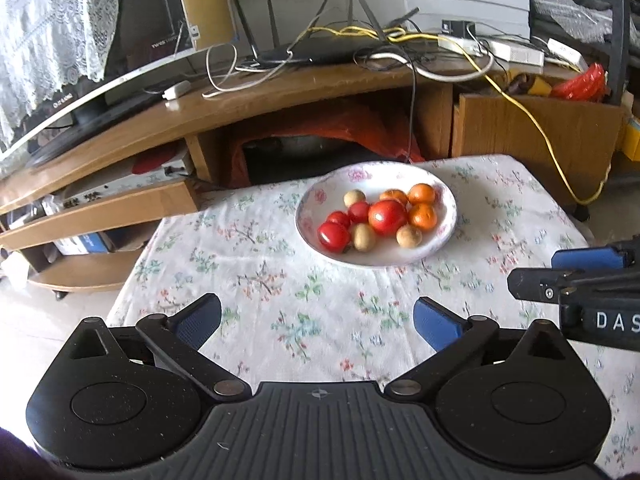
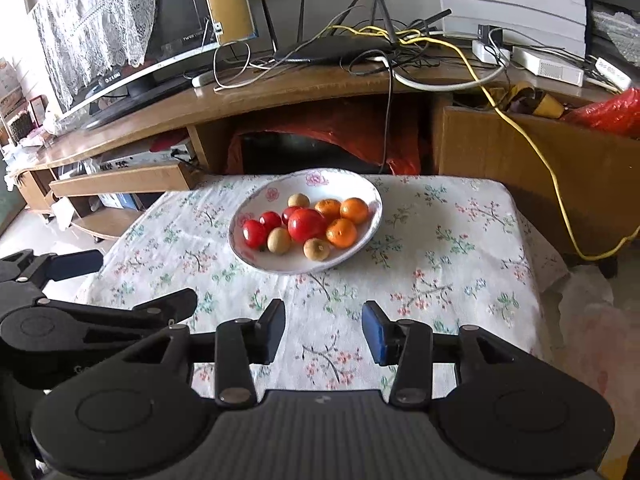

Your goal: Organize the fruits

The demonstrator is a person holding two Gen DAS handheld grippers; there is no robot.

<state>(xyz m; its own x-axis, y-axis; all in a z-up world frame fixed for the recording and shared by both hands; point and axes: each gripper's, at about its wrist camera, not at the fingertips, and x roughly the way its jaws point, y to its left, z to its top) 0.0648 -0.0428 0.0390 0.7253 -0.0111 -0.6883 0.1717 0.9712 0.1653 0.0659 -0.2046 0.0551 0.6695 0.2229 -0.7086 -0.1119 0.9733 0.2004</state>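
Note:
A white flowered plate sits toward the far side of the cloth-covered table. It holds several red tomatoes, three oranges and three small tan round fruits. My left gripper stands wide open over bare cloth, well short of the plate. My right gripper has a narrower gap, with nothing between its fingers, also short of the plate. Each gripper shows at the side of the other's view.
The floral tablecloth covers a small table with edges close at left and right. Behind stands a wooden TV unit with a router, tangled cables, a yellow cord and a television.

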